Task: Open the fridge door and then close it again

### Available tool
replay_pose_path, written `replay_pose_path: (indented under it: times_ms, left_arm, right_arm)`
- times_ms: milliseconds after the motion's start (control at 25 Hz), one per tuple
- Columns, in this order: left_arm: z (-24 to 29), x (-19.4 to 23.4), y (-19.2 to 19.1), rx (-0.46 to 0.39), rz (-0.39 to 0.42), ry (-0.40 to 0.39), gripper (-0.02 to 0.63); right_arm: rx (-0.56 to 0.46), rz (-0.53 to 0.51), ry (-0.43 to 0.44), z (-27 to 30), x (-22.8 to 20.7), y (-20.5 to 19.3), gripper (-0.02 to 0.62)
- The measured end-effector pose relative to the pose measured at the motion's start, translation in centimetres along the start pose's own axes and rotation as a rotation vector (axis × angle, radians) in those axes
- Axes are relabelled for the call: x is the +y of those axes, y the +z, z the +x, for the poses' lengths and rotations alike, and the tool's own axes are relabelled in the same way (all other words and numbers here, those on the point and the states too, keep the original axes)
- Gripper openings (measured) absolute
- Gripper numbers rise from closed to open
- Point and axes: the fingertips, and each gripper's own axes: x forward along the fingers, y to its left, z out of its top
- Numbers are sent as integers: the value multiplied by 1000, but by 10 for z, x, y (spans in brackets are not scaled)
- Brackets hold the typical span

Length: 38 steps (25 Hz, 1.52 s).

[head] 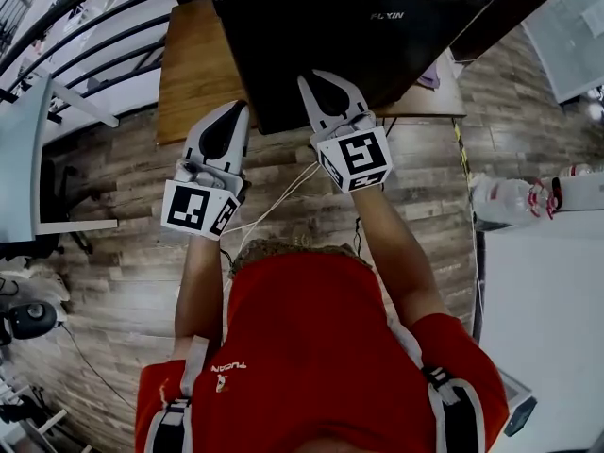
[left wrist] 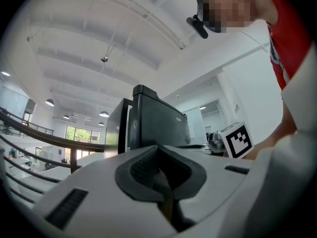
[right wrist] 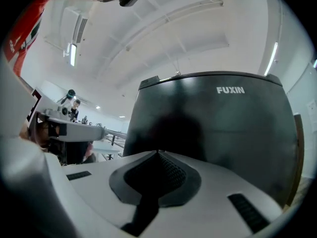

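The black fridge (head: 359,26) stands on a wooden table (head: 193,74), which only the head view shows. The right gripper view faces its lettered door (right wrist: 208,128), the left gripper view its side edge. The left gripper (head: 242,108) and right gripper (head: 304,79) are near its front, jaws closed on nothing.

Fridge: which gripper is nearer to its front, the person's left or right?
Right. The right gripper points at the black fridge from close in front; the left gripper is off to its side, over the wooden table.
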Motion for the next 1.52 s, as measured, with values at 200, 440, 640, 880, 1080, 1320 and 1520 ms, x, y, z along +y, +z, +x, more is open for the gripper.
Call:
replay_pose_path:
  times_ms: [200,440,640,880,1080,1320,1520]
  left_arm:
    - [9,7,-5,16,-3,-9,9]
    - [22,22,-7,24,-14,-40,9]
    - [30,26,-8,23,-21,-66,9]
    - [37,24,-8,16,-24,-95,9]
    - [42,19,-4,7,-33,-121,9]
    - [42,6,0,-5,-43,-147,9]
    - [39,3,2,-12,-48,-158,9]
  right_arm:
    - [25,36,-44,16,-19,-9,28]
    - [48,47,-88,37,-35,-13,28]
    - [43,34,-99,41,-36,-13,26]
    - [41,39,-97,38,-35,-8,26]
    - [18,27,-60,27,-24,9,26]
    - [-4,30,-11,4,-2,21,26]
    - [-25,27,16,-5,19,28,26]
